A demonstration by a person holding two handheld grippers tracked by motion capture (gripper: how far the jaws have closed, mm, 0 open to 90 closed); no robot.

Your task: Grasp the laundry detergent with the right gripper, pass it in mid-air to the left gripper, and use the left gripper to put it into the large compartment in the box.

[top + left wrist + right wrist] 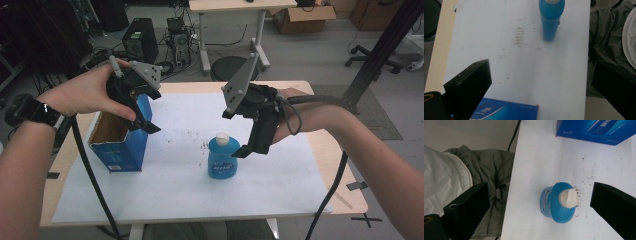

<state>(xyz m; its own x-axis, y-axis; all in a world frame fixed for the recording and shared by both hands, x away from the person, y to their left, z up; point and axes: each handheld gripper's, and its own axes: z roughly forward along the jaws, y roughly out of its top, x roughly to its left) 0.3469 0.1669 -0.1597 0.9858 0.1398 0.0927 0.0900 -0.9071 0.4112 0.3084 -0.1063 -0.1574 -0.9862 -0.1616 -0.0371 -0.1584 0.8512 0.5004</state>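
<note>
On the white sheet, the squat blue plastic bottle with a white cap (560, 203) stands upright at about 4 o'clock from the open-topped blue cardboard box (121, 137), so I'd lower the right gripper (250, 145), jaws wide and empty, straight around it, left gripper (145, 125) likewise wide by the box.

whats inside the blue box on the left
The blue box stands open at the top, and the high view shows bare brown cardboard on its inner wall with nothing sticking out. Its bottom is hidden by the walls and by the left gripper hovering over it.
</note>
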